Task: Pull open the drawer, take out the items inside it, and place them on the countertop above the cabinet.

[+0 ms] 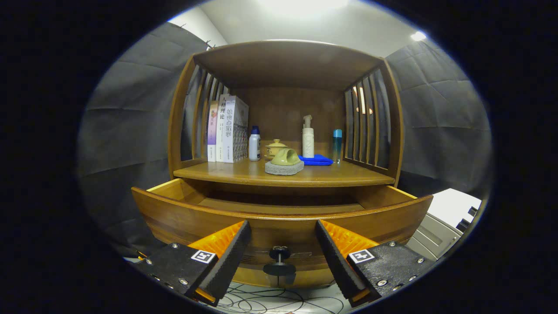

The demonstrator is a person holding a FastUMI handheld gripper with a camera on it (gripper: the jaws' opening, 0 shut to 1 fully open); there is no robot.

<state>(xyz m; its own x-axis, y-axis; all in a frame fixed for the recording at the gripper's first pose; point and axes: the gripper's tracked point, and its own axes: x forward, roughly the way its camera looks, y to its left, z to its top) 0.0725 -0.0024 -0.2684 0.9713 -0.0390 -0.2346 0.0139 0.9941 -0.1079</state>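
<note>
— Fingers [282, 257] first: we see them spread wide, gripping nothing, with the black knob [279, 261] of the drawer [279, 220] sitting in the gap between them, touched by neither.

— So the drawer is already out?

— Pulled well open, we judge. Its curved wooden front stands just beyond the fingertips, and the cavity behind it gapes under the bench [283, 176] of the cabinet [394, 131]. That step looks done.

— And the items inside?

— We cannot tell. From this low angle the drawer front hides most of the floor of the drawer; what little shows looks bare, but anything lying low would be out of sight.

— What sits on the bench above?

— Farther back, a yellow-green cup [286, 157] lies tipped on a grey sponge [284, 168] near the front edge. Behind it we make out a blue cloth [317, 160], a small lidded pot [275, 147], a white bottle [254, 144], a pump bottle [307, 137], a slim blue bottle [337, 146] and a row of books [229, 129] against the left slats.

— What is left?

— By our reading, lifting the fingers over the drawer front, checking inside, and moving whatever remains up onto the bench.
</note>
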